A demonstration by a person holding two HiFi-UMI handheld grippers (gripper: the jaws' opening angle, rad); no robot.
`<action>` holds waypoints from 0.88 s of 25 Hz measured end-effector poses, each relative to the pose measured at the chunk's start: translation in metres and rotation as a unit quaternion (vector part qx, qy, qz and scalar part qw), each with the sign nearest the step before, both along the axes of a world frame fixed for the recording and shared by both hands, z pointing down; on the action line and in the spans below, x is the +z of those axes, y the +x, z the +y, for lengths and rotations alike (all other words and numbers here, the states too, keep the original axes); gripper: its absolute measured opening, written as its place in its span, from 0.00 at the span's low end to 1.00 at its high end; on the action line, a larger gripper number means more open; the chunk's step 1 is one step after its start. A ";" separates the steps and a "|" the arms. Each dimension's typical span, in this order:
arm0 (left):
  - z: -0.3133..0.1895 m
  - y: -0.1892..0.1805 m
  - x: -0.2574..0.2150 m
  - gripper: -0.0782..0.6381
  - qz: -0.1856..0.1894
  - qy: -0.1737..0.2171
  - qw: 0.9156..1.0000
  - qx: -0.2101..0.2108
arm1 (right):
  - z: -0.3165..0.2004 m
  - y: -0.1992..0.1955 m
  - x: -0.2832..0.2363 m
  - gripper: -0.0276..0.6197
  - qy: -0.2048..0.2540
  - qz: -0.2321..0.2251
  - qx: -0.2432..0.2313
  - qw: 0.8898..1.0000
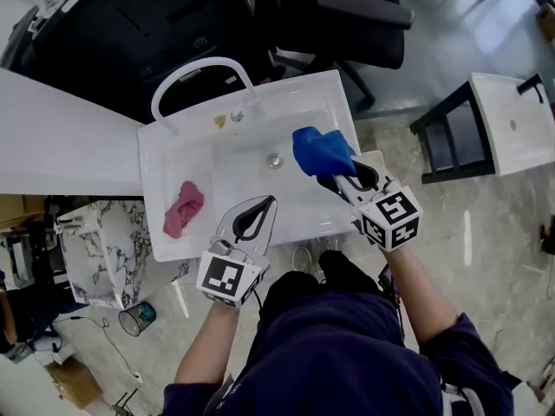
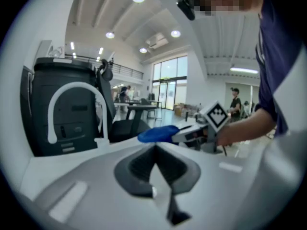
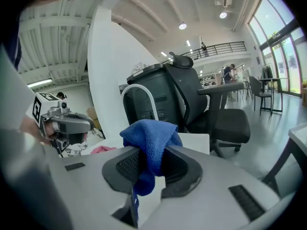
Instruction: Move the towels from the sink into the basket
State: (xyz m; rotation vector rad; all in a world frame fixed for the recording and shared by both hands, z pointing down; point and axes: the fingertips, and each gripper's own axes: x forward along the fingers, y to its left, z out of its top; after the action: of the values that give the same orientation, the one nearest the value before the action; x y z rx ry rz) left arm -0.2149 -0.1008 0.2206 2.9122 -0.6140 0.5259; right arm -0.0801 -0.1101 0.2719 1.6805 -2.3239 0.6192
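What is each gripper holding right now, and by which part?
The right gripper pinches the blue terry towel by a bunched fold; the left gripper is shut, holding nothing.

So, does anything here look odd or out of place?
Only the towels: a pink towel lies crumpled in the white sink, and a blue towel hangs bunched from the right tool above it. Nothing looks spilled or broken.

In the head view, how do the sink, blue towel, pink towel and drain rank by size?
Largest: sink.
Then blue towel and pink towel, close; blue is lifted nearer the camera, so unsure.
Smallest: drain.
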 end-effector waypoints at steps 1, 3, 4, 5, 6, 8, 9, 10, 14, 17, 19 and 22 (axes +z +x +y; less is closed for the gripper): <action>0.003 -0.001 -0.001 0.11 0.003 0.000 1.000 0.008 | 0.006 -0.001 -0.001 0.18 -0.001 0.002 0.009 1.000; 0.011 -0.004 -0.003 0.11 0.011 0.001 1.000 0.026 | 0.020 -0.004 -0.003 0.18 -0.003 0.003 0.030 1.000; 0.016 -0.006 -0.005 0.11 0.012 0.002 0.999 0.036 | 0.027 -0.007 -0.003 0.18 -0.004 0.003 0.040 0.999; 0.020 -0.008 -0.006 0.11 0.010 0.002 0.999 0.047 | 0.033 -0.011 -0.003 0.18 -0.004 0.003 0.050 0.999; 0.025 -0.010 -0.007 0.11 0.009 0.003 0.998 0.058 | 0.040 -0.015 -0.004 0.18 -0.005 0.003 0.059 0.998; 0.034 -0.014 -0.008 0.11 0.018 0.005 0.997 0.078 | 0.054 -0.026 -0.005 0.18 -0.006 0.005 0.073 0.997; 0.038 -0.016 -0.009 0.11 0.018 0.005 0.996 0.086 | 0.061 -0.030 -0.006 0.18 -0.006 0.007 0.080 0.997; 0.041 -0.017 -0.011 0.11 0.016 0.005 0.996 0.093 | 0.068 -0.033 -0.007 0.18 -0.007 0.009 0.086 0.996; 0.058 -0.013 -0.013 0.11 0.025 0.003 0.992 0.127 | 0.095 -0.034 -0.015 0.18 -0.007 0.019 0.113 0.993; 0.072 -0.004 -0.016 0.11 0.047 0.007 0.988 0.149 | 0.113 -0.029 -0.022 0.18 -0.006 0.025 0.132 0.991; 0.081 0.003 -0.019 0.11 0.052 0.006 0.985 0.162 | 0.124 -0.025 -0.027 0.18 -0.004 0.028 0.144 0.989; 0.092 0.016 -0.024 0.11 0.053 0.007 0.983 0.175 | 0.139 -0.016 -0.034 0.18 0.001 0.031 0.160 0.987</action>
State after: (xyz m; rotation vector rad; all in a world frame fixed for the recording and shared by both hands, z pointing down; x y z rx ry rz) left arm -0.1994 -0.0091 0.1963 3.0497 -0.0878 0.3959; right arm -0.0956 0.0291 0.2381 2.0622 -2.0272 0.6100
